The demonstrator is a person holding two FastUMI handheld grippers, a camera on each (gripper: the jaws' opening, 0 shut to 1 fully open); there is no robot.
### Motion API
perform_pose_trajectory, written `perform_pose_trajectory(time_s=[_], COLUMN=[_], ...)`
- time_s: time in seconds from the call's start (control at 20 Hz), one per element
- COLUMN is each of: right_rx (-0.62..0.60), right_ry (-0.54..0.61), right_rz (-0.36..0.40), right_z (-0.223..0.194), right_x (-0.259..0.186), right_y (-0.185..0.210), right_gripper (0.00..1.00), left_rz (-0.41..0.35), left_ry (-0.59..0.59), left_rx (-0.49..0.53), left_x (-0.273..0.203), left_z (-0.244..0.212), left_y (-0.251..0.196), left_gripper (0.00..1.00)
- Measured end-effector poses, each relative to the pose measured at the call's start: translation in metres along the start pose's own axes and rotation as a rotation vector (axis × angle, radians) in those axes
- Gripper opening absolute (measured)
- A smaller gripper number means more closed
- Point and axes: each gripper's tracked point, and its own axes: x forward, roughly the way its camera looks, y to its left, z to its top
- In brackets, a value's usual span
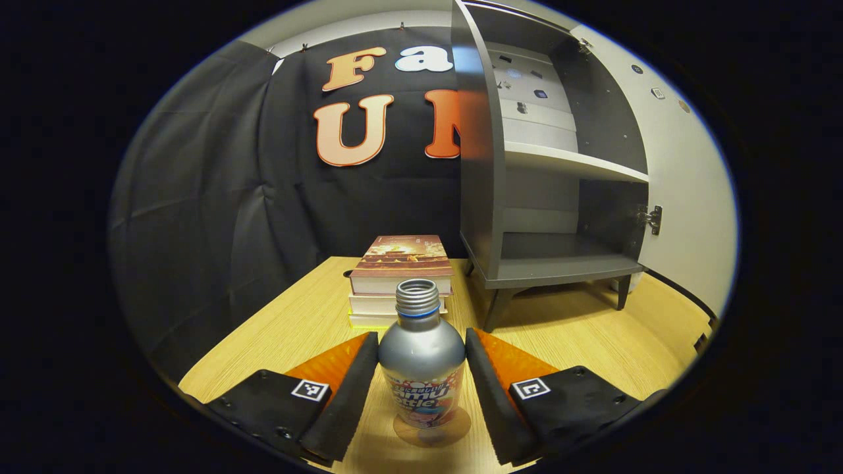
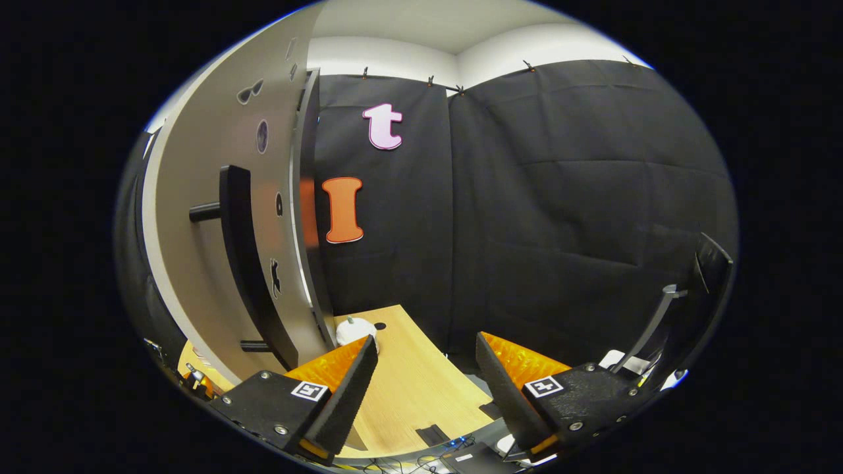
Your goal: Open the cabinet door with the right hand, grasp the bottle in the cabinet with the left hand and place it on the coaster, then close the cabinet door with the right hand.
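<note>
A pale wood-grain surface (image 1: pixel 593 342) fills the booth floor of the left gripper view, backed by black cloth walls with a strip of white wall above them. On the surface stands one grey cabinet (image 1: pixel 560 263) on short legs, its one door (image 1: pixel 685 197) swung wide to the right on hinges. Inside I count two shelves, both bare as far as I can see. Left of the cabinet sits one stack of three books (image 1: pixel 402 276).

One silver bottle (image 1: pixel 421 355), uncapped and upright, stands on one round clear coaster (image 1: pixel 454 428) in front of the books. The left tool (image 1: pixel 421 375) straddles it with a finger on each side; the fingers look just beside the bottle's shoulder, but I cannot tell whether they press on it or have let go.

In the right gripper view, the door (image 2: pixel 197 263) shows its outer face close on the left, with one dark bar handle (image 2: pixel 247 263) standing off it. The right tool (image 2: pixel 425 388) is spread wide and holds nothing, hovering over a corner of the surface (image 2: pixel 408 382) to the right of the handle. One small white round object (image 2: pixel 352 329) sits beyond its left finger.
</note>
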Motion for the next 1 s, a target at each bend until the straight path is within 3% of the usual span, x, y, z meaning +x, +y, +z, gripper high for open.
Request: perform_pose_trajectory(time_s=[0.95, 1.0], right_rx=[0.013, 0.01], right_ry=[0.034, 0.033], right_rz=[0.025, 0.032], right_z=[-0.007, -0.006], right_x=[0.002, 0.002], right_y=[0.002, 0.003], right_gripper=[0.93, 0.99], left_rz=[0.052, 0.054], left_ry=[0.059, 0.054], left_rx=[-0.014, -0.014], left_x=[-0.037, -0.042], left_z=[-0.007, -0.002], left_y=[-0.006, -0.006], left_gripper=[0.94, 0.94])
